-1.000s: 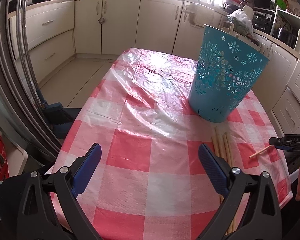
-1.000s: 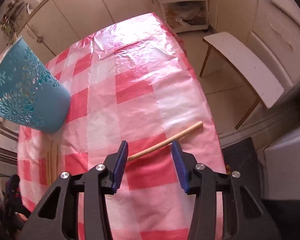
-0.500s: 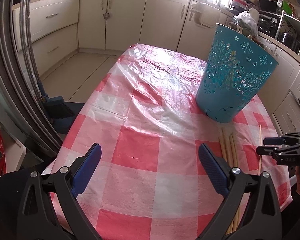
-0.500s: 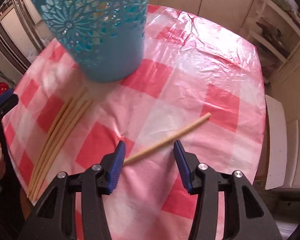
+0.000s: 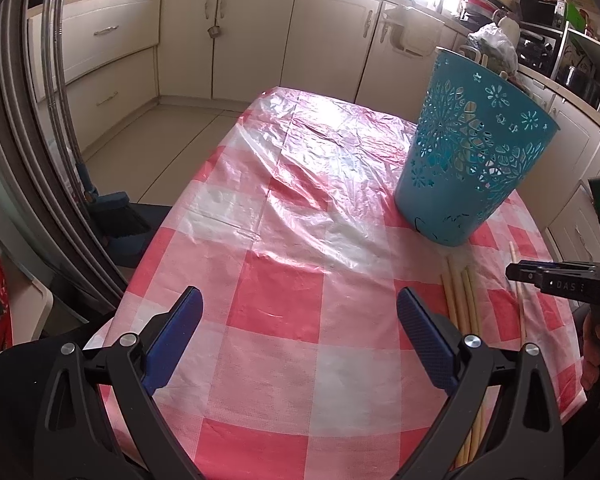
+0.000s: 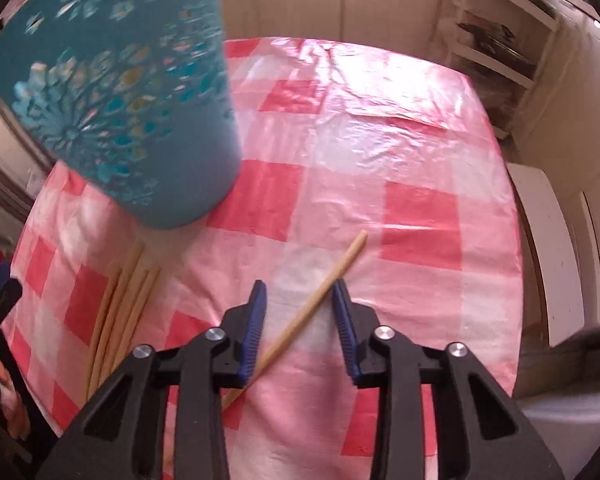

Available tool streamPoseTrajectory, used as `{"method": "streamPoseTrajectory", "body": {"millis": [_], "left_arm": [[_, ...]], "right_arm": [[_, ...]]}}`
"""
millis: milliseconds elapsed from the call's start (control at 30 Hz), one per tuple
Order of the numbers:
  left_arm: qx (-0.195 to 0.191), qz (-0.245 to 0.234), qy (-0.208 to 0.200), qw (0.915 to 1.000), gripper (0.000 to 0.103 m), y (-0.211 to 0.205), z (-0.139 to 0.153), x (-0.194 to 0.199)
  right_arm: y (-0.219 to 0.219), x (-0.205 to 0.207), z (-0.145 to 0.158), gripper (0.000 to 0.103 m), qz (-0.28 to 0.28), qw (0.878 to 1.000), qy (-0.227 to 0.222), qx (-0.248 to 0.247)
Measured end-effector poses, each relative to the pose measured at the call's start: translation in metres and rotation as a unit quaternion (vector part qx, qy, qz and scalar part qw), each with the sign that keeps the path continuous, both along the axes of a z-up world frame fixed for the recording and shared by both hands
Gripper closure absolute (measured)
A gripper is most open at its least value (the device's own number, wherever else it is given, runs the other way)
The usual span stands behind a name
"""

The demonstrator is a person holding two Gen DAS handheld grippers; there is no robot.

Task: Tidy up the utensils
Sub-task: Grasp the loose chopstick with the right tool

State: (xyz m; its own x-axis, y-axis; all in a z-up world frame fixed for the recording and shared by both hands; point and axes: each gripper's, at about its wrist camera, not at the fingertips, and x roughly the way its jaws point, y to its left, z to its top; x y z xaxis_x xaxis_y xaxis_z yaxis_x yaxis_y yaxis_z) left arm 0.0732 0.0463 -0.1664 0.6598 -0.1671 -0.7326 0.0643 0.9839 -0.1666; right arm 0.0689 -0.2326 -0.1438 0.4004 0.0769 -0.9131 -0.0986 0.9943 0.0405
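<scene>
Wooden chopstick (image 6: 320,304), swung parallel to the bundle (image 6: 124,300) beside the teal basket (image 6: 132,112), lies between the closing right gripper (image 6: 298,312), ready for lifting.

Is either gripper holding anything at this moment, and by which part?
Nothing is held yet. The right gripper is closing around the lone chopstick near mid-length, pads not pressing. The left gripper stands open over bare tablecloth.

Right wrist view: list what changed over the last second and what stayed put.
The right gripper swung round toward the blue basket, which now looms at upper left. Its jaws are closing around the single chopstick, which lies slanted between them, not yet clamped. That chopstick stays on the checked tablecloth. The chopstick bundle, basket and open left gripper barely moved.
</scene>
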Motion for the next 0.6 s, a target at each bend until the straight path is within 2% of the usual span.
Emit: {"method": "streamPoseTrajectory", "body": {"millis": [67, 167, 300, 400, 467, 533, 600], "left_arm": [[-0.004, 0.005, 0.004, 1.0, 0.009, 0.003, -0.002, 0.002], [-0.007, 0.008, 0.008, 0.9999, 0.009, 0.005, -0.006, 0.004], [0.0, 0.005, 0.003, 1.0, 0.009, 0.002, -0.006, 0.003], [0.009, 0.003, -0.003, 0.9999, 0.009, 0.0, -0.006, 0.002], [0.013, 0.003, -0.005, 0.9999, 0.009, -0.001, -0.007, 0.001], [0.018, 0.003, -0.006, 0.9998, 0.009, -0.001, -0.009, 0.001], [0.017, 0.004, -0.007, 0.9998, 0.009, 0.0, -0.01, 0.001]], "right_arm": [[0.005, -0.001, -0.002, 0.09, 0.016, 1.0, 0.008, -0.007], [-0.001, 0.004, -0.003, 0.09, -0.008, 1.0, 0.018, 0.007], [0.012, 0.013, -0.004, 0.09, -0.017, 0.999, 0.018, -0.031], [0.01, 0.025, -0.005, 0.09, -0.049, 0.998, 0.009, -0.033], [0.016, 0.028, -0.005, 0.09, -0.049, 0.998, 0.002, -0.047], [0.02, 0.027, -0.005, 0.094, -0.037, 0.998, -0.001, -0.053], [0.015, 0.026, -0.004, 0.097, -0.041, 0.998, 0.002, -0.038]]}}
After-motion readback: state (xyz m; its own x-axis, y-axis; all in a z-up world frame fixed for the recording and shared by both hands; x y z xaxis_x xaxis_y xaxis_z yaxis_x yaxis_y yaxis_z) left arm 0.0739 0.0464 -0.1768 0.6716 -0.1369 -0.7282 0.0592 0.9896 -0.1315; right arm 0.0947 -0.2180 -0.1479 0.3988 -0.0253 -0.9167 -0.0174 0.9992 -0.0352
